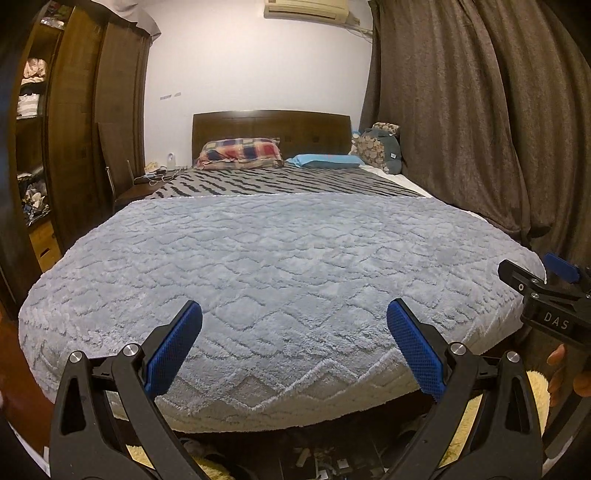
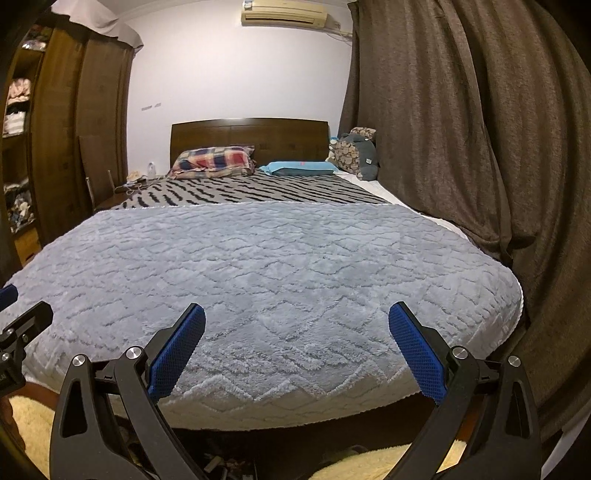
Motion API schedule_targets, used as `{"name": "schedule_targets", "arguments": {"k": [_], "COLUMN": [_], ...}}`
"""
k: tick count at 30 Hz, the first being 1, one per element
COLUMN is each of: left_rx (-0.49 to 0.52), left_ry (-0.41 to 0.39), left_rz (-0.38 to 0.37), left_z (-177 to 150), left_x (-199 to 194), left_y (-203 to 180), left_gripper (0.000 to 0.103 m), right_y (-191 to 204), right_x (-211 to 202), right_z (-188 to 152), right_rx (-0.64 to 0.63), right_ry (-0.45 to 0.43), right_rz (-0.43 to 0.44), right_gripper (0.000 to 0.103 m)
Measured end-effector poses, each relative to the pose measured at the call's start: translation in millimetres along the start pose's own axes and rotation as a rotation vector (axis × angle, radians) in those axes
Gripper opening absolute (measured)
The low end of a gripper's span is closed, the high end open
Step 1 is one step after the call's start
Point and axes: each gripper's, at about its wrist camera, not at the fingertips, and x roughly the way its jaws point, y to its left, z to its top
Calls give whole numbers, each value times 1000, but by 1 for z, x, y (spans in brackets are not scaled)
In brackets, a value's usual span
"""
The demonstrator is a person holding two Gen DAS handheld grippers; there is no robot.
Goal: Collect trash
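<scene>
While both tools hang at the foot of a bed (image 1: 280, 258), the left gripper (image 1: 294, 314) and the right gripper (image 2: 297, 317) each show two blue-padded fingers (image 1: 173, 347) spread wide with nothing between them. Beyond the fingertips lies one pale grey blanket (image 2: 258, 266) with a raised diamond pattern, and past it one grey-and-black striped cover (image 1: 280, 182). Two pillows lie ahead of the fingers at the far end, one plaid (image 1: 240, 151) and one blue (image 1: 325, 160), under a dark wooden headboard (image 1: 271, 129). One plush toy (image 1: 382, 149) sits to the right of the blue pillow, against the brown curtain (image 1: 461, 129). One air conditioner (image 2: 284, 14) hangs high on the white wall; its writing is too small to read. Left of the left fingers stands one wooden wardrobe (image 1: 74, 129), its open shelves holding folded and heaped clothes. The only legible lettering is "DAS", printed white on the black body of the right gripper, seen at the right edge of the left wrist view, with part of a hand (image 1: 557, 356) just below it. Small scraps of trash (image 1: 314, 461), too blurred to count, lie on the floor under the foot of the bed, below and between the left fingers, beside a cream shaggy rug (image 2: 369, 461).
</scene>
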Motion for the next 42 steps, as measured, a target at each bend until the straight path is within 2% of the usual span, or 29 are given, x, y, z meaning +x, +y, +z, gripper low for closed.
{"name": "schedule_targets", "arguments": {"k": [42], "left_rx": [-15], "left_ry": [-7], "left_rz": [3], "left_z": [-1], "left_x": [-4], "left_y": [2], "left_gripper": [95], "right_y": [8], "right_x": [-1], "right_z": [-1], "right_rx": [2], "right_ry": [8], "right_rz": [13], "right_gripper": [100]}}
